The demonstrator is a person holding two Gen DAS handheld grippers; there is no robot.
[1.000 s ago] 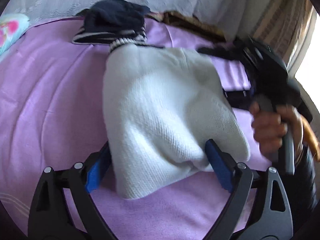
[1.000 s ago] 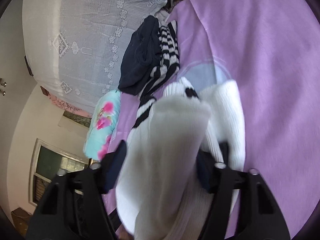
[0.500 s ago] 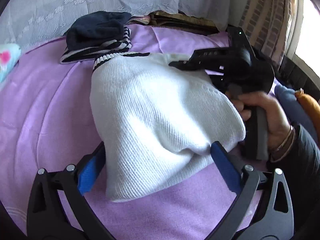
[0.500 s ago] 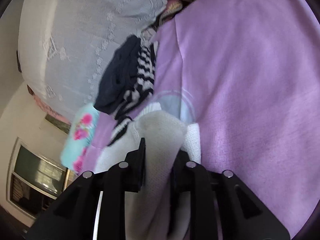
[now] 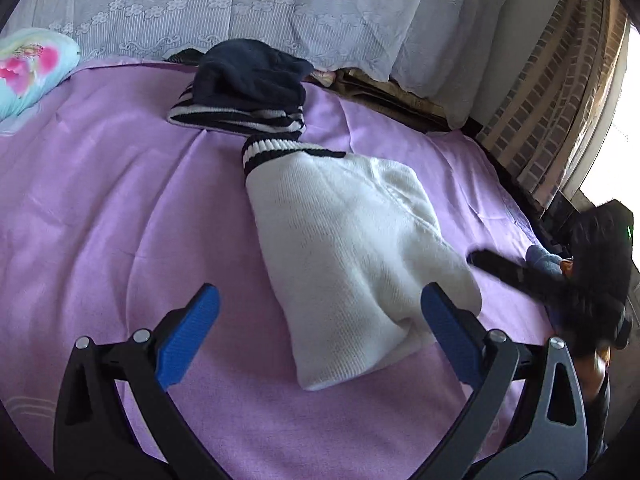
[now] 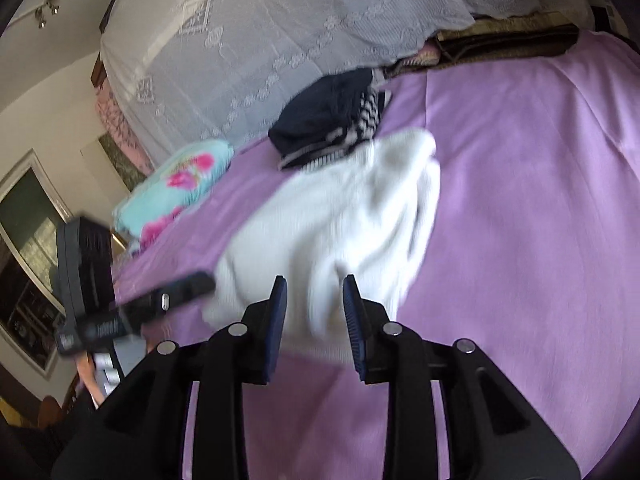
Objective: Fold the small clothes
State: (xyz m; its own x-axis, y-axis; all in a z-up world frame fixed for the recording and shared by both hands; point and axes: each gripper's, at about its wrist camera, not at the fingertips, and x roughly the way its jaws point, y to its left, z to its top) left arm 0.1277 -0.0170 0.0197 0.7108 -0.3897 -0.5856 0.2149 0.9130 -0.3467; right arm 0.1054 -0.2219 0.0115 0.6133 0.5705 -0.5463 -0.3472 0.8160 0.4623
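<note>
Now: white knit (image 5: 352, 256) lies folded on purple bed (image 5: 100, 208), long axis running from L tool (image 5: 320, 320) up to striped cuff, near end betw. its spread pads. R tool (image 6: 314, 312) released, off to right; L nearer.

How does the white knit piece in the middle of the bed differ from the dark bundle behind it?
The white knit garment lies spread long and flat on the purple bedsheet; the navy and striped pile sits bunched in a compact heap. The white garment is plain apart from a black-striped cuff; the pile shows a solid navy piece over black-and-white stripes. The white garment is nearer the grippers. Both rest untouched on the sheet.
</note>
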